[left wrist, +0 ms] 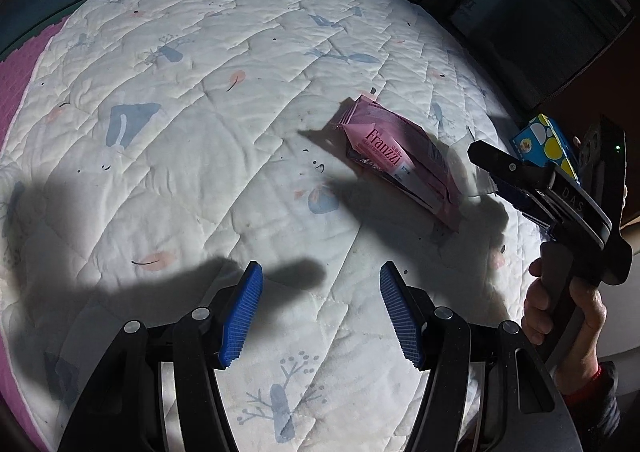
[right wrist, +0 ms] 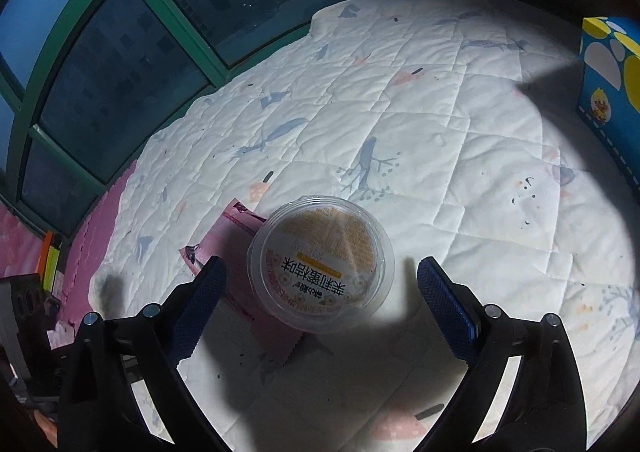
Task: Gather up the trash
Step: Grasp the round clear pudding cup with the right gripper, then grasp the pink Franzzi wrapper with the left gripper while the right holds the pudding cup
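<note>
1. A white quilted bedspread (left wrist: 200,124) printed with blue birds, branches and pink feathers covers nearly the whole scene; a pink mat (right wrist: 100,236) shows past its edge, below green-framed windows (right wrist: 132,12).
2. A blue tissue box (right wrist: 612,92) with yellow and white blobs and a small duck stands on the quilt at the far right of the right wrist view.
3. A pink Franzzi wrapper (left wrist: 400,164) lies flat on the quilt, ahead and to the right of the left gripper, well apart from its pads.
4. A clear plastic cup (right wrist: 324,264) with a printed foil lid sits partly over the pink wrapper's edge in the right wrist view (the lid faces the camera).
5. The left gripper (left wrist: 320,312) hovers over bare quilt, jaws parted, nothing between the blue pads.
6. The right gripper (right wrist: 320,300) has its jaws spread wide either side of the cup, with a gap showing on both sides, so not pressing it; a hand (left wrist: 560,308) holds its handle.
</note>
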The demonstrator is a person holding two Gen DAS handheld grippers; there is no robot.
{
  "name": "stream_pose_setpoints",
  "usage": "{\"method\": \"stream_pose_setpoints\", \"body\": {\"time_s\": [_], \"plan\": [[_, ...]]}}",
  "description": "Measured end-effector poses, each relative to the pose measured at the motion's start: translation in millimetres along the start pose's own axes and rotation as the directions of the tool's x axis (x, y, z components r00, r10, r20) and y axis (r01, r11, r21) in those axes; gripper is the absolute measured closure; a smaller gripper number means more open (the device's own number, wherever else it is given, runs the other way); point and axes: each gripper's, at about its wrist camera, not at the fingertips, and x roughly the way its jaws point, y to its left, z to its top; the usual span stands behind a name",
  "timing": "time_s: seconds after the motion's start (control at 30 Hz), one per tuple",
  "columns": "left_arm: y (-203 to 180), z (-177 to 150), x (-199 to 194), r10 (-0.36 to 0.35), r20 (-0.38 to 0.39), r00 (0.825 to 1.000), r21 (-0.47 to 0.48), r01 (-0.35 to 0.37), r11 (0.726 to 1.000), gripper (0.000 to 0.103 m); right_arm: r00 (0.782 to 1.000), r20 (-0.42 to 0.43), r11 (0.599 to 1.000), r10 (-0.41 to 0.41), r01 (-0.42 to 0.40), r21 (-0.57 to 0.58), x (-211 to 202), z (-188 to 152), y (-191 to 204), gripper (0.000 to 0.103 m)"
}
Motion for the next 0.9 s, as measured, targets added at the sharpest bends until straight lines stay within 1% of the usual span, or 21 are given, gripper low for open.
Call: {"method": "stream_pose_setpoints", "body": {"time_s": [0.07, 0.13, 0.2, 0.23, 0.37, 0.47, 0.67, 0.73, 0.9], "plan": [[1.0, 1.8, 1.8, -0.005, -0.003, 1.0, -0.005, 0.005, 1.0, 0.044, 1.0, -0.003, 1.0, -0.005, 0.005, -0.003, 3.1, 1.7, 1.0, 0.013], [1.1, 3.5, 2.6, -0.011, -0.004, 1.0, -0.009, 0.011, 1.0, 0.044, 1.0, -0.004, 1.0, -0.005, 0.005, -0.001, 5.3, 3.0, 1.7, 0.02], [0.3, 6.4, 2.9, -0.01, 0.001, 1.0, -0.011, 0.01, 1.0, 0.044, 1.0, -0.006, 1.0, -0.003, 0.003, 0.003, 5.7, 3.5, 1.6, 0.03], [-0.3, 7.8, 2.6, -0.013, 0.003, 1.0, -0.013, 0.013, 1.0, 0.044, 1.0, -0.002, 1.0, -0.007, 0.007, 0.005, 5.4, 3.4, 1.6, 0.032], [-4.7, 14.6, 3.0, -0.02, 0.012, 1.0, -0.015, 0.02, 1.0, 0.044, 0.999, 0.018, 1.0, -0.027, 0.027, 0.007, -1.5, 0.6, -1.2, 0.032], [-7.8, 20.9, 6.2, -0.035, 0.012, 0.999, -0.035, 0.035, 0.999, 0.044, 0.999, 0.034, 1.0, -0.02, 0.019, 0.023, -13.3, -1.5, -5.0, 0.032], [-13.1, 37.4, 19.7, -0.065, 0.011, 0.998, -0.113, 0.066, 0.991, 0.044, 0.996, 0.086, 1.0, -0.029, 0.028, 0.007, -43.7, -6.4, -4.3, 0.032], [-12.9, 42.4, 25.6, -0.092, 0.006, 0.996, -0.153, 0.092, 0.984, 0.044, 0.994, 0.103, 0.999, -0.036, 0.037, -0.008, -51.7, -6.8, -1.6, 0.032], [-15.6, 53.6, 38.7, -0.124, 0.004, 0.992, -0.238, 0.121, 0.964, 0.044, 0.99, 0.134, 0.998, -0.05, 0.054, -0.027, -73.6, -20.1, -1.5, 0.032]]}}
